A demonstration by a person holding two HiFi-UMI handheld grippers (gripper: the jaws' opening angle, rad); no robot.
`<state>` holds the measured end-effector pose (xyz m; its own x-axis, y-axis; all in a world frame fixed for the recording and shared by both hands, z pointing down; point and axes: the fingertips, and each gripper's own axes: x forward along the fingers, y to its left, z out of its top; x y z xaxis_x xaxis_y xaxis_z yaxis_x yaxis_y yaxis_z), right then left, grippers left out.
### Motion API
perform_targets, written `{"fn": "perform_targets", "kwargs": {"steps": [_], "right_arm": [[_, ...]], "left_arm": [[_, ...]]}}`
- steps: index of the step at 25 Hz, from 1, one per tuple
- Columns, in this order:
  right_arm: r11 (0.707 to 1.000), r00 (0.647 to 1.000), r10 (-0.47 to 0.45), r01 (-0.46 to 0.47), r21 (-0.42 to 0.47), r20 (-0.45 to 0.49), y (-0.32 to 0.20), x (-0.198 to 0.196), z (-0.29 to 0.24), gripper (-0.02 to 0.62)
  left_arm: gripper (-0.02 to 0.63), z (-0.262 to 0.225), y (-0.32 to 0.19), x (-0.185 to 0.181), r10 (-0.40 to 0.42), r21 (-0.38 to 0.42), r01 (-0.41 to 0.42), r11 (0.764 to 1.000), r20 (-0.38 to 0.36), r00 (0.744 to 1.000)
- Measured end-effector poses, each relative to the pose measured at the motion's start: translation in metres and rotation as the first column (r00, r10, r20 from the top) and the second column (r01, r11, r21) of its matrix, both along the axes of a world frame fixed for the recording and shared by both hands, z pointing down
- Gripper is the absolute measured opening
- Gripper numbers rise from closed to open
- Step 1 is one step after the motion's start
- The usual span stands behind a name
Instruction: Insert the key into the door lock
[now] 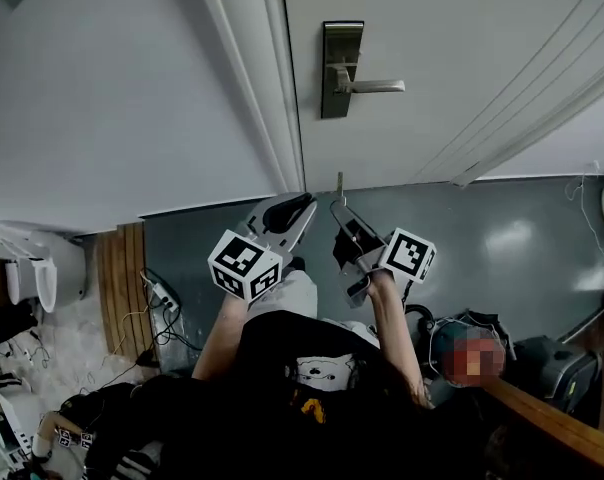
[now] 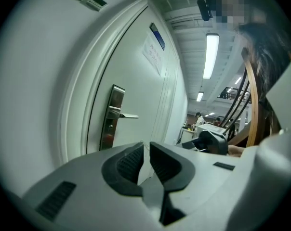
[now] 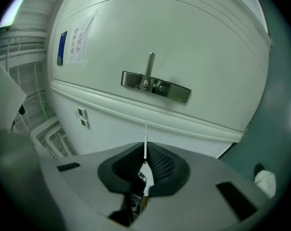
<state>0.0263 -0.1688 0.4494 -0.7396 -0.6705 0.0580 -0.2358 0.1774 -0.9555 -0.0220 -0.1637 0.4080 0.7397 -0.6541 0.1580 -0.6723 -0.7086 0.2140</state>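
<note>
Steel-grey and thin, the key (image 3: 145, 133) is being held edge-on between the clenched fingers of the right gripper (image 3: 145, 149), with its blade projecting forward toward the door (image 1: 462, 58). In the head view, the key (image 1: 339, 186) is being carried low, well apart from the lock plate (image 1: 340, 68) and below it. The left gripper (image 2: 146, 146) is being kept just beside the right one; its fingers are being held only slightly apart, and nothing is being grasped between them.

The approach stage is judged to be in hand; insertion is not yet being attempted.

Hazards being presented from this position:
- Only the head of the key is being clamped, so the blade may be pivoted between the pads if the plate face is struck instead of the keyhole.
- The keyhole is not being resolved clearly in any view, so blade rotation may be mismatched to the slot.
- The handle (image 1: 377, 86) is being left projecting from the plate, and may be caught by the right gripper during the lift.
</note>
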Motion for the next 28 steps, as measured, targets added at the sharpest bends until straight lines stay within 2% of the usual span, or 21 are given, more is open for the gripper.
{"fn": "perform_targets", "kwargs": {"steps": [3, 7, 9, 16, 22, 28], "right_arm": [[1.000, 1.000, 0.019, -0.019, 0.010, -0.002, -0.007, -0.003, -0.002, 0.020], [0.998, 0.998, 0.054, -0.055, -0.027, -0.030, -0.066, -0.043, 0.007, 0.020], [0.996, 0.997, 0.072, -0.074, -0.040, -0.041, -0.079, -0.050, 0.010, 0.020], [0.990, 0.990, 0.133, -0.135, -0.033, -0.056, -0.096, -0.053, 0.007, 0.020], [0.989, 0.986, 0.147, -0.148, -0.013, -0.085, -0.114, -0.037, 0.008, 0.020], [0.989, 0.989, 0.148, -0.148, -0.014, -0.003, -0.129, -0.024, 0.002, 0.020]], "left_arm": [[0.044, -0.002, -0.007, -0.004, 0.021, 0.007, -0.021, 1.000, -0.009, 1.000], [0.044, 0.008, -0.068, -0.046, 0.057, -0.028, -0.059, 0.998, -0.044, 0.997], [0.044, 0.010, -0.080, -0.052, 0.081, -0.036, -0.083, 0.996, -0.055, 0.995], [0.044, 0.012, -0.089, -0.056, 0.149, -0.026, -0.151, 0.988, -0.064, 0.987], [0.044, 0.011, -0.097, -0.046, 0.187, 0.000, -0.187, 0.982, -0.041, 0.982], [0.044, 0.001, -0.100, -0.033, 0.185, 0.035, -0.184, 0.982, -0.018, 0.983]]}}
